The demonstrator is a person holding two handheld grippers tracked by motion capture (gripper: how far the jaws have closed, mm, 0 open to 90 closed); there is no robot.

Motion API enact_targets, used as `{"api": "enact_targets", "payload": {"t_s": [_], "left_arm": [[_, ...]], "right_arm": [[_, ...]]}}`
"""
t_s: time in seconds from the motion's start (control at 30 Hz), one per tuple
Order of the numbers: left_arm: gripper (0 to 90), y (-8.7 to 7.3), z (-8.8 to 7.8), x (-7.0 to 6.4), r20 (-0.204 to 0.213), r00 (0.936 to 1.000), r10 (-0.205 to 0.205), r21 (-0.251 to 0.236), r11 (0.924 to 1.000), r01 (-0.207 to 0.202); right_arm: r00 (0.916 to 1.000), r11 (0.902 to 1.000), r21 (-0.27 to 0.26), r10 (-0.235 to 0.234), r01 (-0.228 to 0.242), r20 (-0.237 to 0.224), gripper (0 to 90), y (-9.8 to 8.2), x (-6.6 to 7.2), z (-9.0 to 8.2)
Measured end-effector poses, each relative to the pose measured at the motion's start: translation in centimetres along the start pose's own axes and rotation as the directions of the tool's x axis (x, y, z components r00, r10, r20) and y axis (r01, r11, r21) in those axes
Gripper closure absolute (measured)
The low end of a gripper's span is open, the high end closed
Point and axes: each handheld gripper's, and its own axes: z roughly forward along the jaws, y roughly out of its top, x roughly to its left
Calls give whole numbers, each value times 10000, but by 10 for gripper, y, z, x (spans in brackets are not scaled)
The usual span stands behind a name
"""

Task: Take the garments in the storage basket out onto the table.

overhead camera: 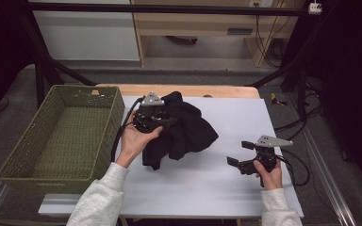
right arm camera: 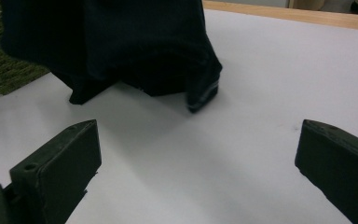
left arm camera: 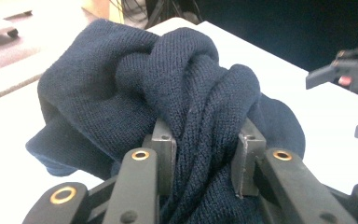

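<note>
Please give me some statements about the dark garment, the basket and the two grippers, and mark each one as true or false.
1. The left gripper has its jaws closed on a bunch of the dark knit garment. True.
2. The garment lies inside the green woven basket. False: it is on the white table sheet, to the right of the basket, and nothing lies in the basket.
3. The right gripper holds a corner of the garment. False: its jaws stand wide apart with nothing between them, some way from the cloth.
4. The basket stands at the left edge of the table in the high view. True.
5. The right gripper is beside the basket. False: it is at the right side of the sheet.
</note>
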Motion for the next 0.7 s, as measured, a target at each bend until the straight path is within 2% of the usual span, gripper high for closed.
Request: {"api": "enact_targets", "payload": {"t_s": [0.3, 0.53, 0.63, 0.7], "left_arm": [[635, -26, 23, -1, 104, 9999, -22, 487, 9988, 17], [604, -41, 31, 3, 92, 9999, -54, 519, 9986, 49], [561, -46, 32, 6, 163, 9998, -144, 439, 9989, 137], [492, -50, 32, 9, 257, 9996, -128, 297, 9995, 120]], "right_arm": [[10000, 10000, 2, -4, 4, 8, 8, 0, 0, 0], [10000, 10000, 5, 3, -3, 16, 8, 0, 0, 1], [10000, 10000, 12, 9, -9, 16, 8, 0, 0, 1], [10000, 10000, 3, 13, -13, 7, 8, 0, 0, 1]]}}
